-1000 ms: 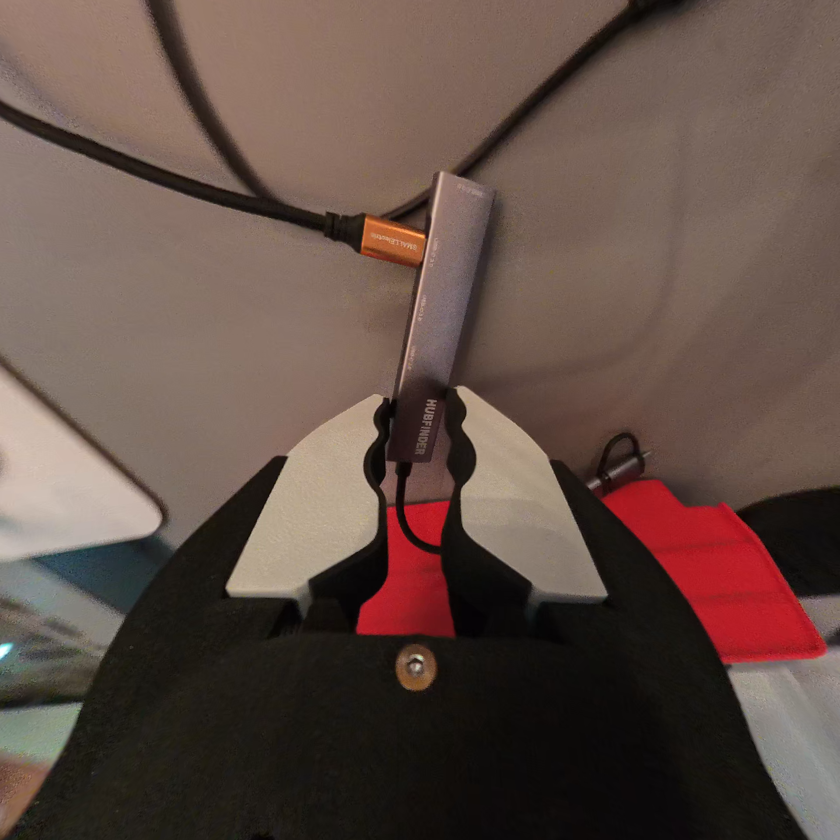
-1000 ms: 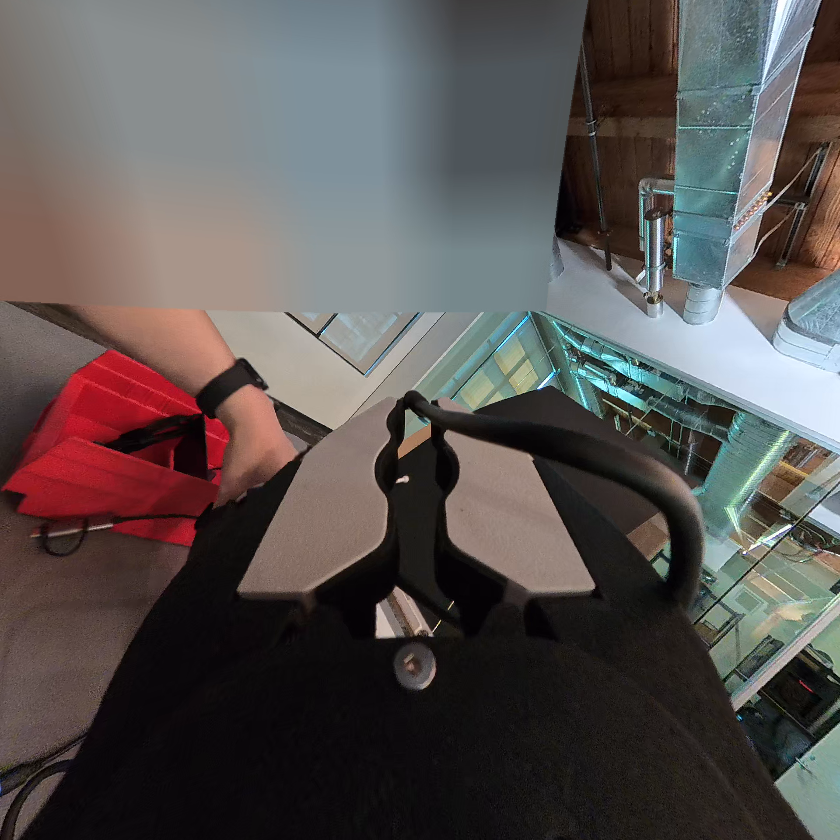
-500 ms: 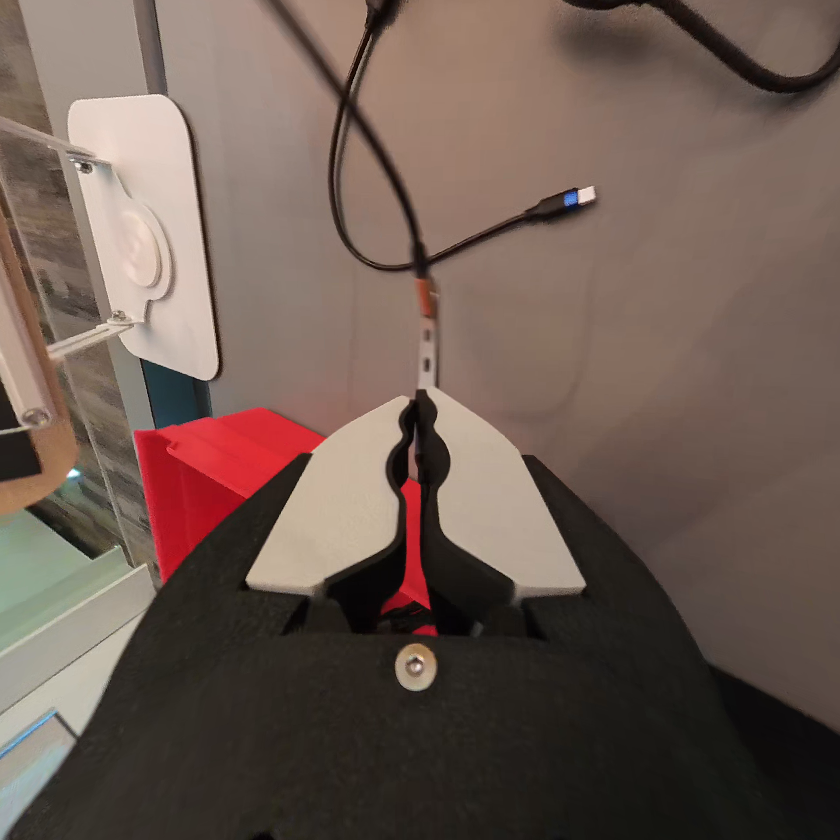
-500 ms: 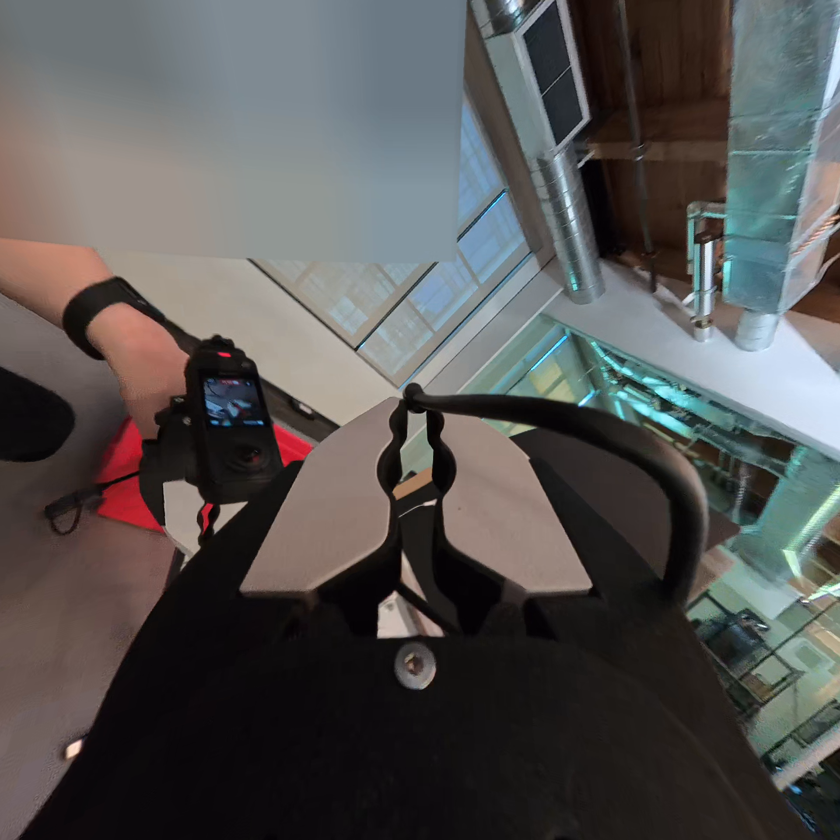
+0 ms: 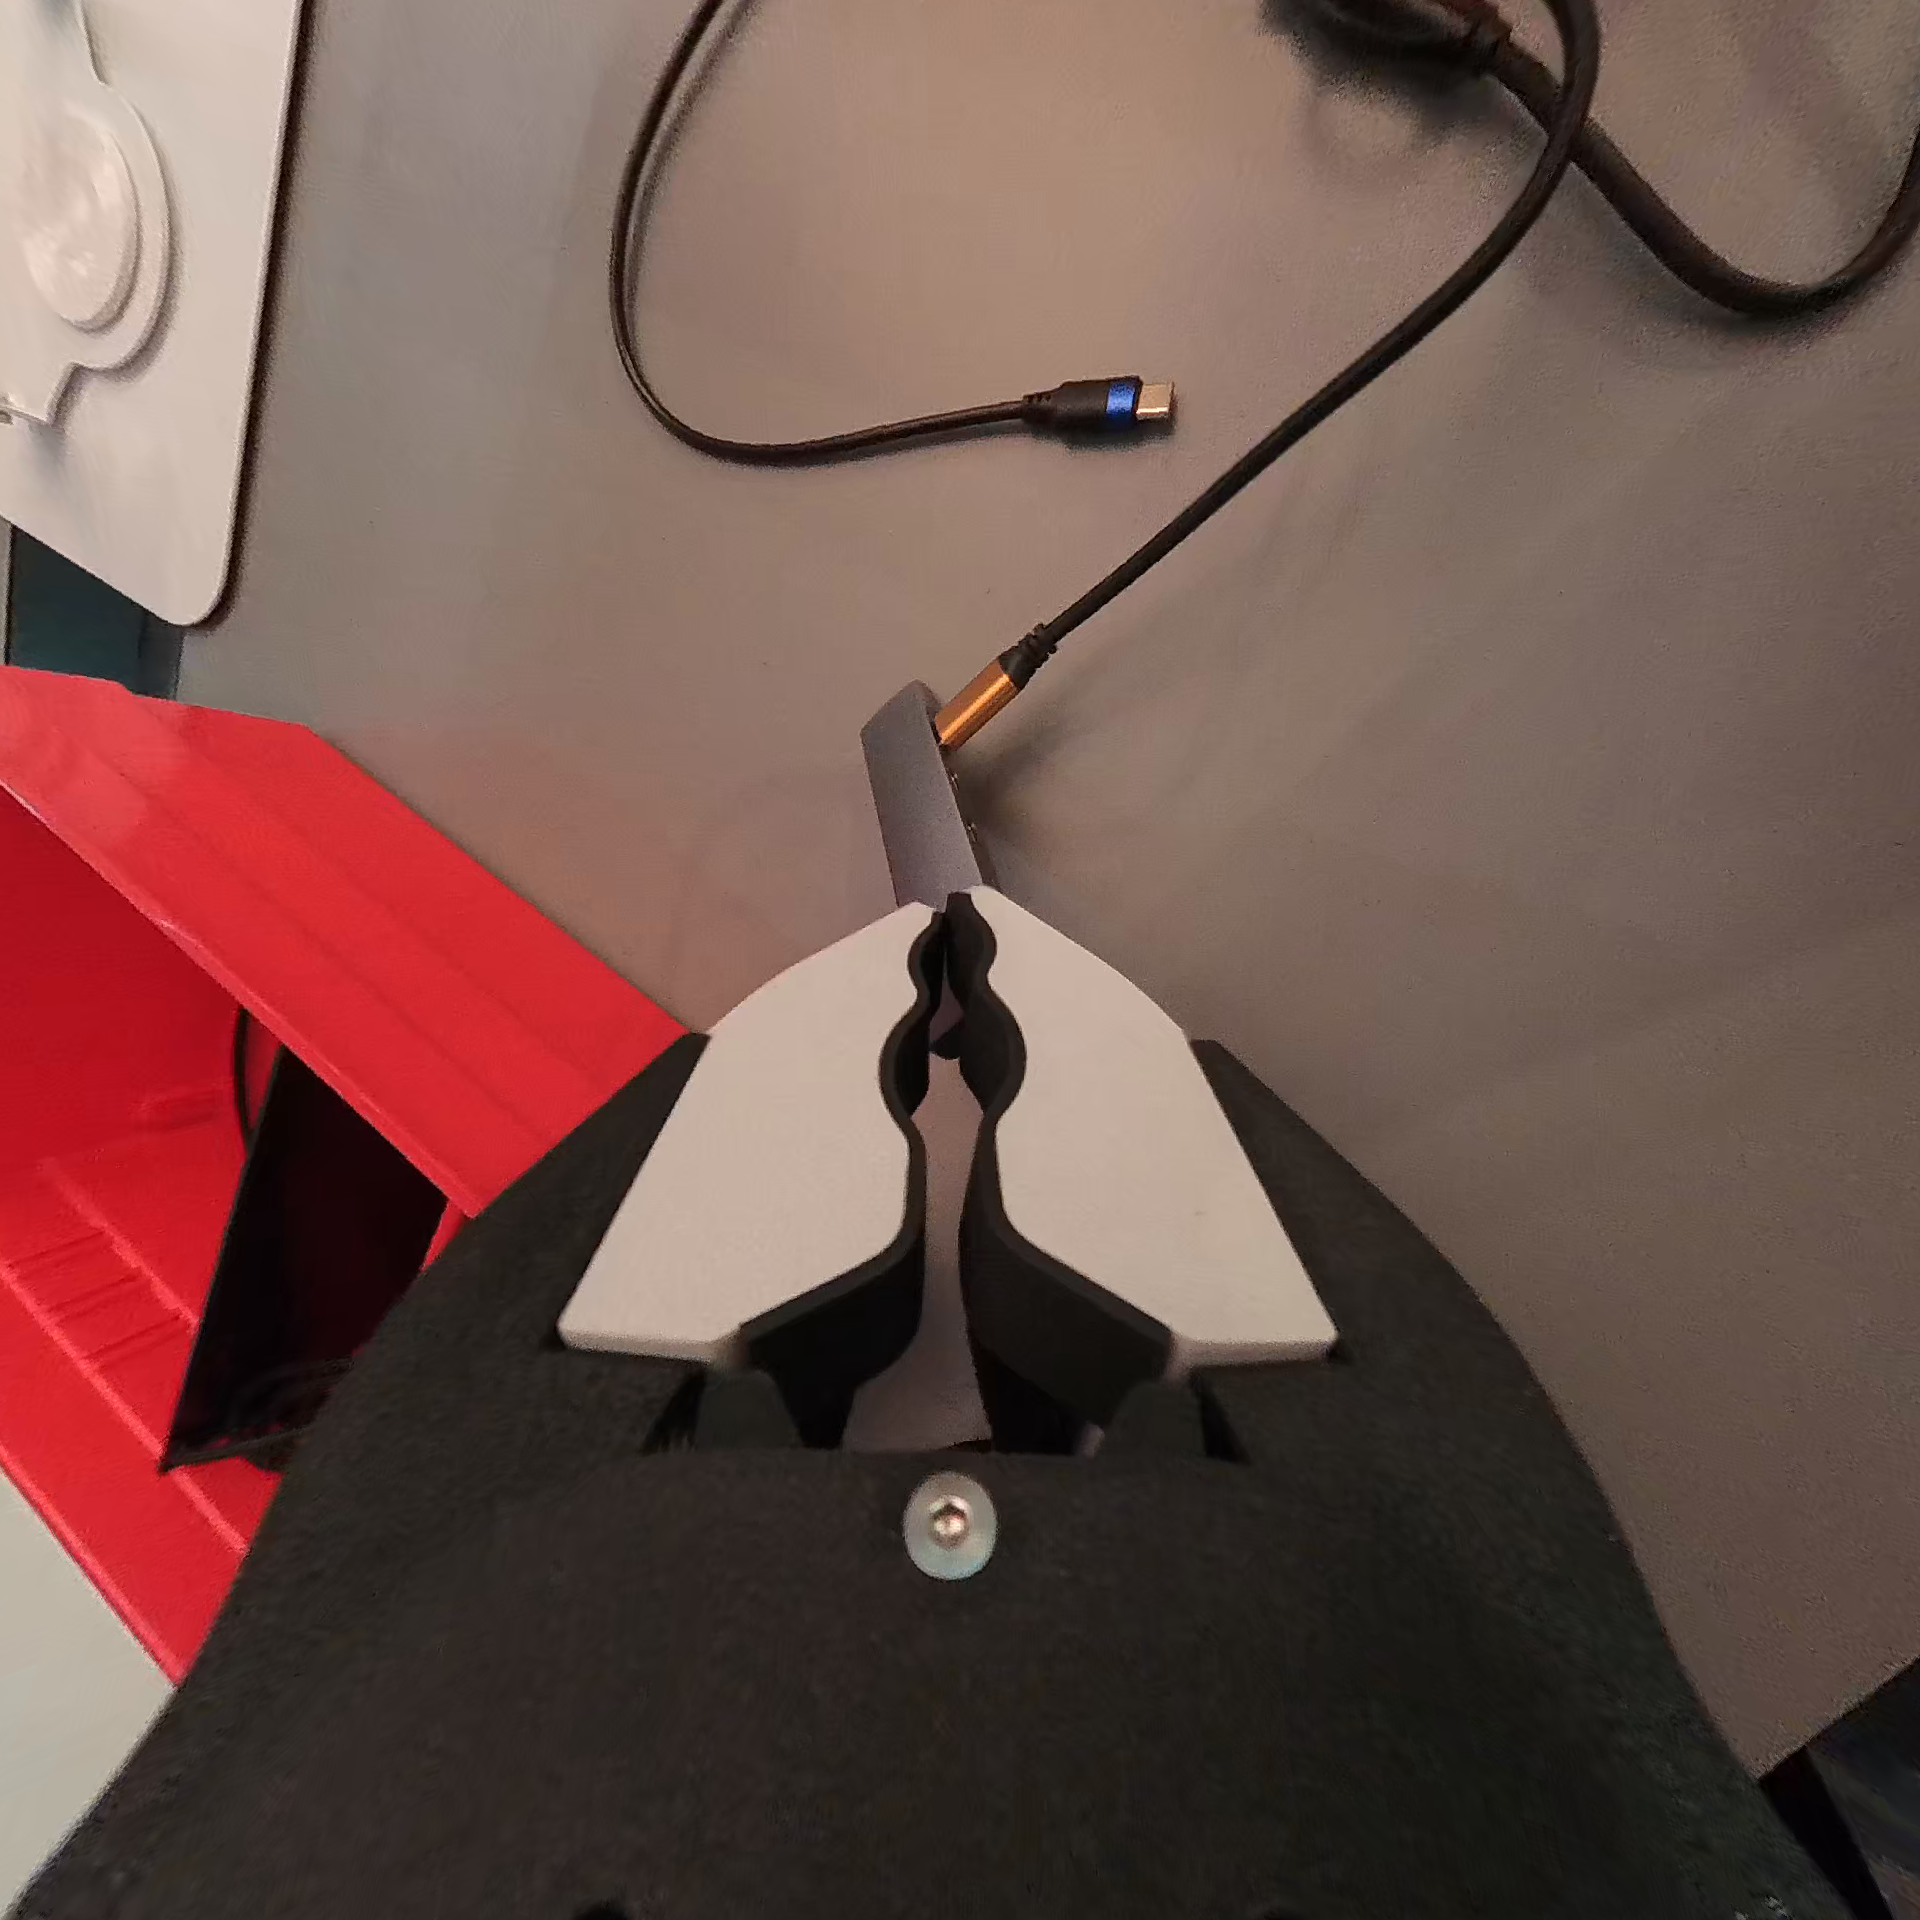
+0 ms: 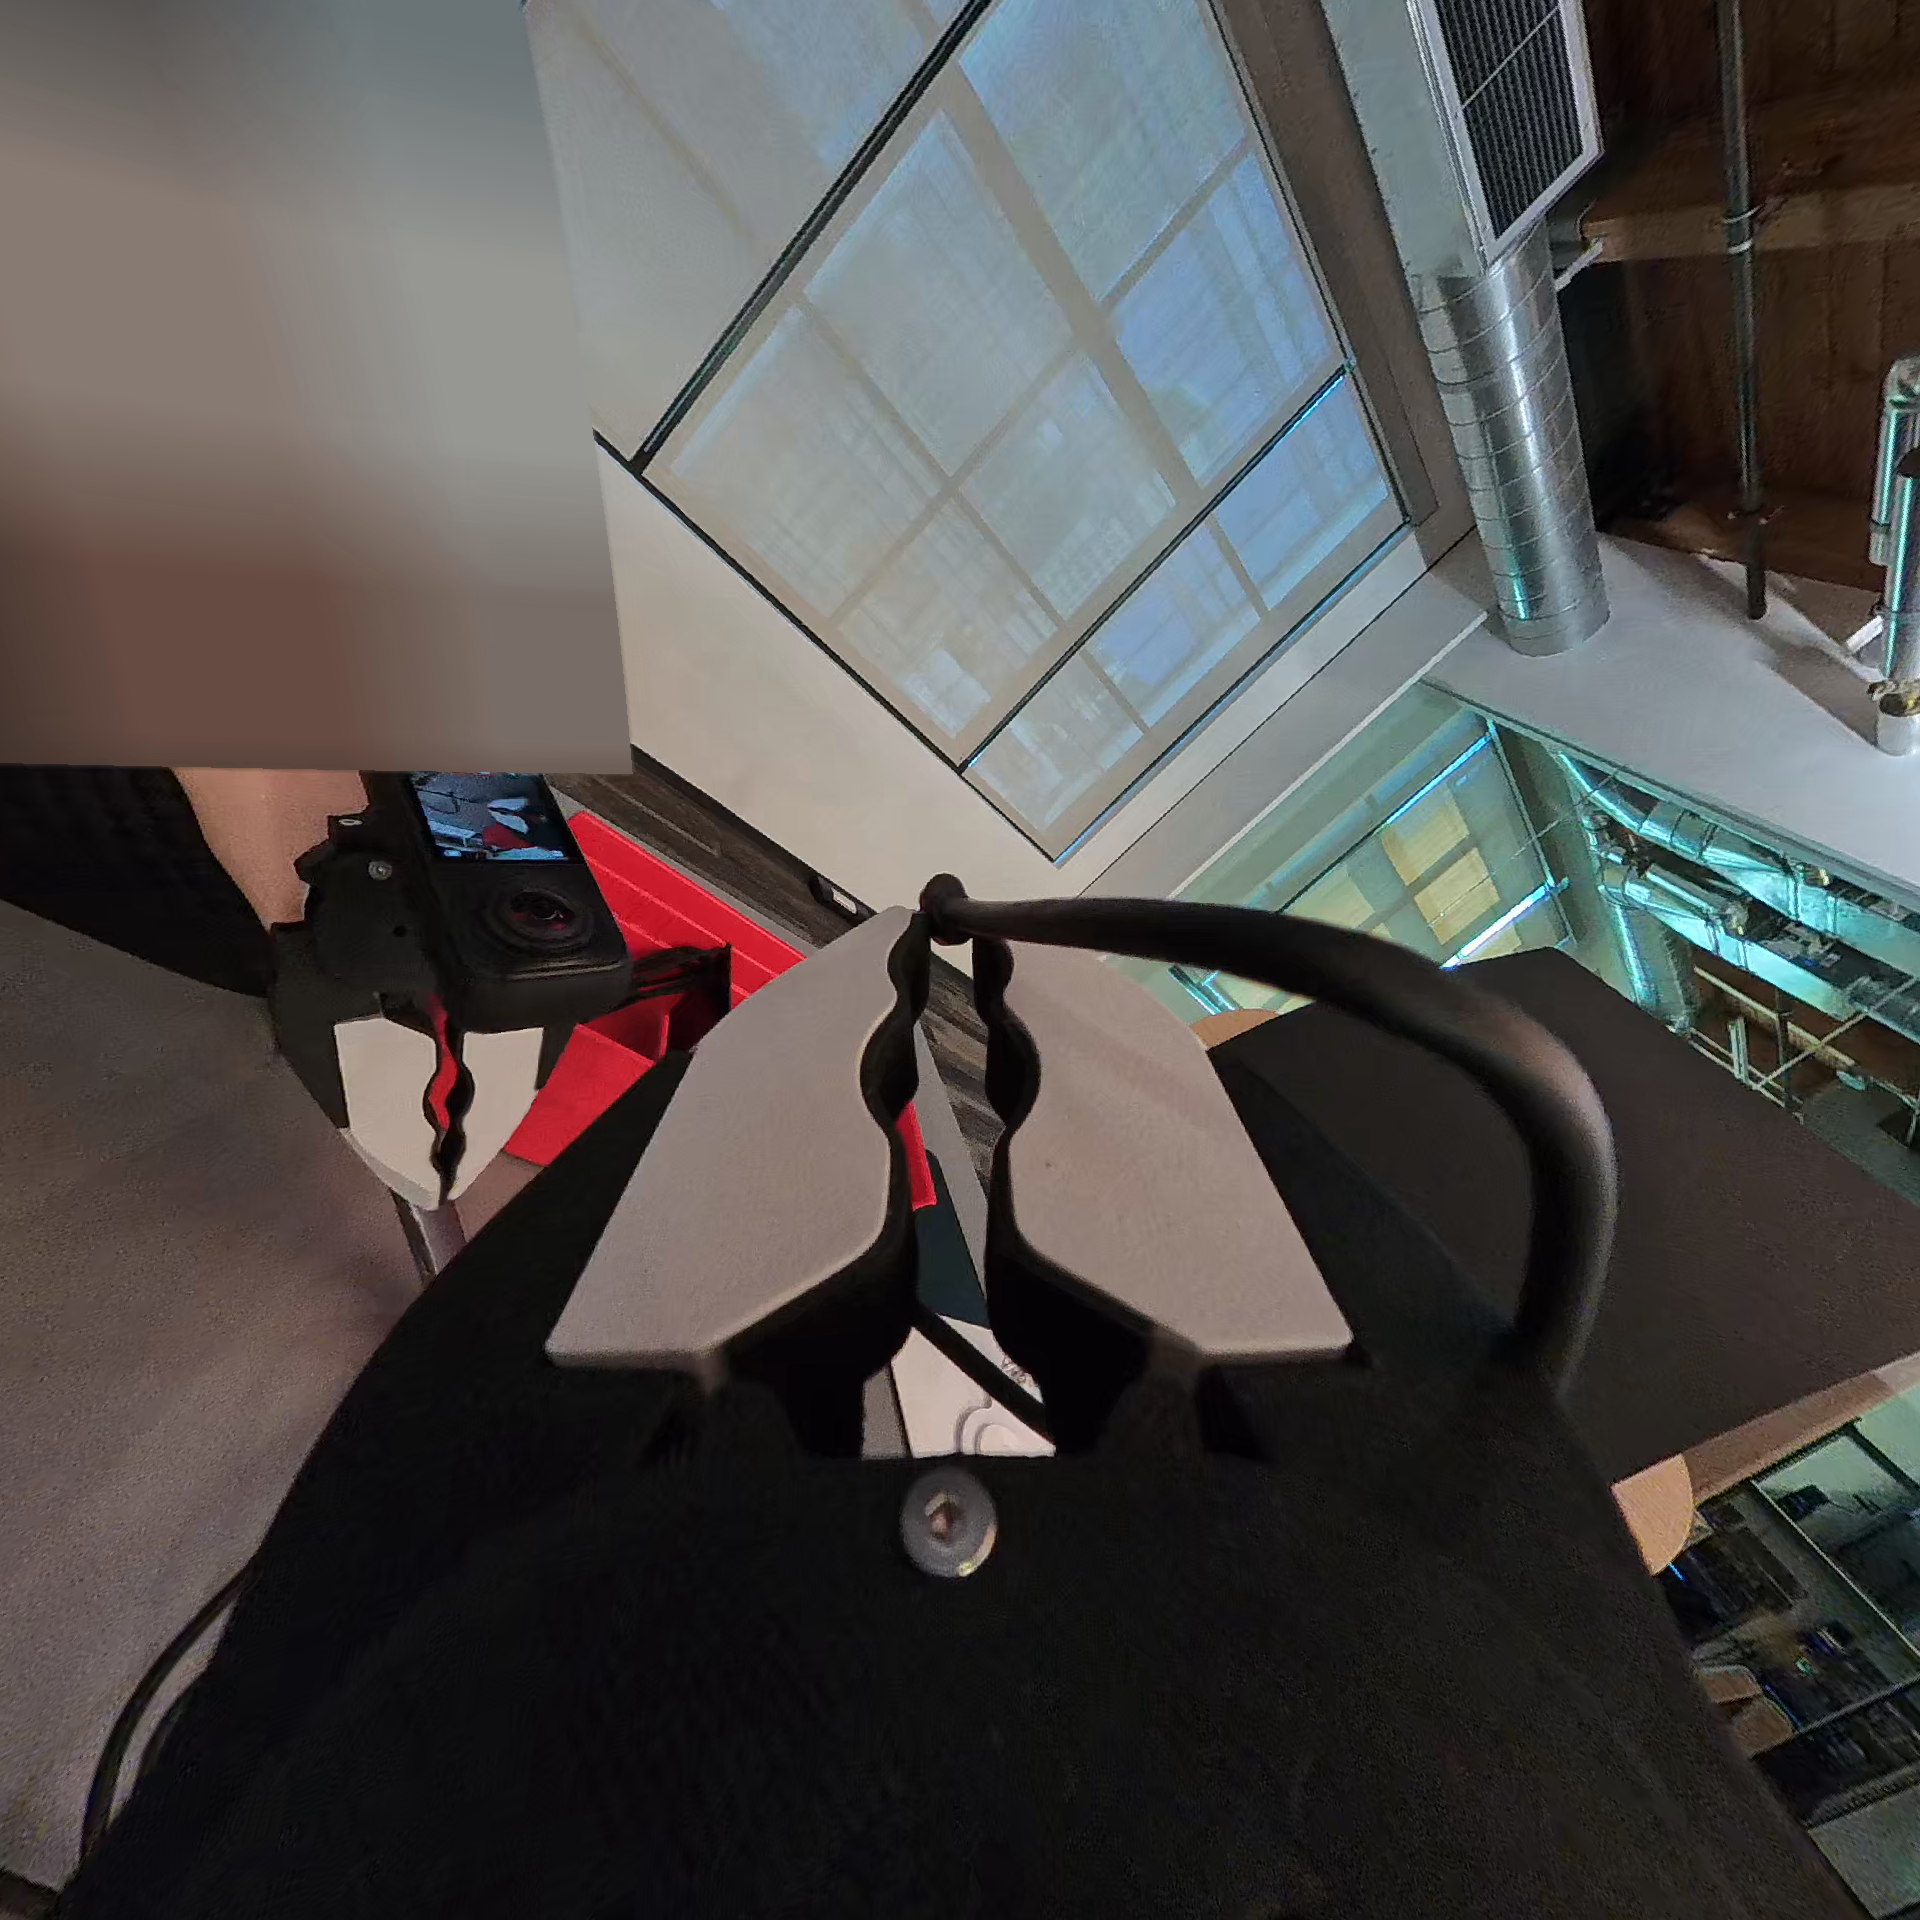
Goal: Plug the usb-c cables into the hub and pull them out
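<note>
Left wrist view: we see the left claw [image 5: 951,925] clamped on the near end of the slim grey hub [image 5: 920,805], which tilts up from the grey bench [image 5: 1455,935]. A gold-collared plug [image 5: 982,701] sits in a port at the hub's far end on its right side, and its thick black cable [image 5: 1299,416] runs up and to the right across the bench. A second, thinner cable lies loose, well apart from the hub, and ends in a blue-banded plug [image 5: 1117,400]. A red bin [image 5: 312,935] stands at left, a white plate [image 5: 135,312] beyond it. We judge the hub light and rigid, its smooth metal shell liable to slip or twist, so it is best pinched across its flat faces – as it is here. Right wrist view: the right claw [image 6: 951,920] points up toward a window [image 6: 1018,447] and a metal duct [image 6: 1522,457]; its fingertips are closed on a thick black cable [image 6: 1351,977] that arches over to the right. This cable looks stiff enough to hold its curve, so it may push back when steered. The left claw [image 6: 447,1164] shows farther off at lower left. For pulling, we would take a cable by its hard collar – never by the cord, since strain there could damage the joint.
</note>
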### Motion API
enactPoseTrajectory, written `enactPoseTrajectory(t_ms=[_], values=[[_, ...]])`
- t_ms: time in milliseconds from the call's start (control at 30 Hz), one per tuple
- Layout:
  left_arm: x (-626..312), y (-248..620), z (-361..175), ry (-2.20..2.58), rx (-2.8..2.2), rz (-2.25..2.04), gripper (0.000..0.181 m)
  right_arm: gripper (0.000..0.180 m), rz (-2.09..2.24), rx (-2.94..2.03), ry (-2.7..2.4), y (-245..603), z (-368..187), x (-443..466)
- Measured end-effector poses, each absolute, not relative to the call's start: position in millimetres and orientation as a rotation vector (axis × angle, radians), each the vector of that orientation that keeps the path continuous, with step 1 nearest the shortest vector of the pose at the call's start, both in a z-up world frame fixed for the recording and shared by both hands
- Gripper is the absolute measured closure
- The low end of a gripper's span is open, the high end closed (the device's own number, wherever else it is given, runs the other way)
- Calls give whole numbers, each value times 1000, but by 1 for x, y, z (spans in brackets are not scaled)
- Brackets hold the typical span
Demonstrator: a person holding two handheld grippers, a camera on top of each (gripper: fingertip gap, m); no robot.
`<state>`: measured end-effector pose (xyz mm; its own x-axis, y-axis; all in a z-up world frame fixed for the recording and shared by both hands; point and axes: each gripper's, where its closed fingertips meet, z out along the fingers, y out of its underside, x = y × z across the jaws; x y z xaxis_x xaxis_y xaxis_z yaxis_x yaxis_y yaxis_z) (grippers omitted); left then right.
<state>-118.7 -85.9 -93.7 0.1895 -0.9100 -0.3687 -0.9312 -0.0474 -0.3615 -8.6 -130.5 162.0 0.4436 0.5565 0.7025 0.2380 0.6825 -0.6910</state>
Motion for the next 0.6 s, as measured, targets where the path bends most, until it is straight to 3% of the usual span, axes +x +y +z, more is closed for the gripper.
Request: enactPoseTrajectory(t_ms=[467, 600], values=[[-121, -88, -94, 1844, -1868, 160, 140, 171, 215, -843, -1152, -130, 158, -15], [-125, -96, -95, 1884, -1840, 212, 138, 171, 207, -846, -1151, -129, 158, -14]])
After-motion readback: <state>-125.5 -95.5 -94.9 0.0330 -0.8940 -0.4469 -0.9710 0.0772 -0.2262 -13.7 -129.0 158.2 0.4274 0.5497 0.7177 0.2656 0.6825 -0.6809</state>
